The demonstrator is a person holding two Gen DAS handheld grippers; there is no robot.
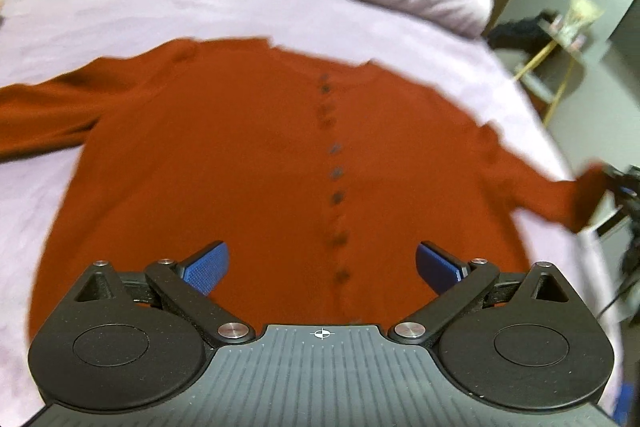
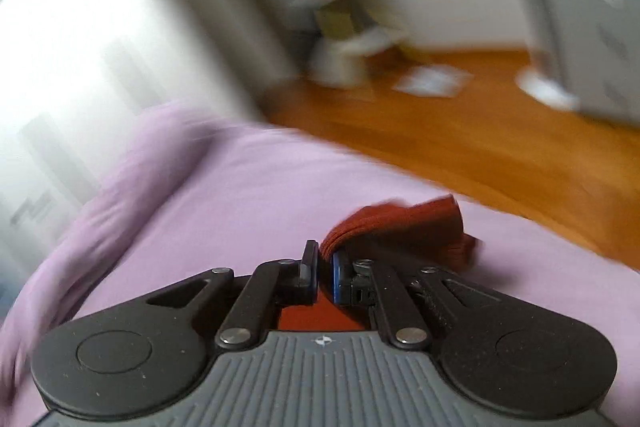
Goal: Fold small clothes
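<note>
1. The rust-red cardigan (image 1: 248,163) lies flat, front up, on the lilac bed sheet (image 1: 160,11), filling the middle of the left wrist view.
2. A row of dark buttons (image 1: 334,171) runs from 12 to 6 o'clock down its front.
3. One sleeve (image 1: 44,115) stretches toward 9 o'clock; the other sleeve cuff (image 2: 400,227) reaches 3 o'clock.
4. The left gripper (image 1: 322,265) hovers over the hem, fingers spread wide.
5. The right gripper (image 2: 325,271) is pinched tight on that cuff; its view is blurred.

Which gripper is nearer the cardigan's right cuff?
Right. The right gripper is shut on the cuff at the bed's edge; the left gripper hovers open over the cardigan's hem.
</note>
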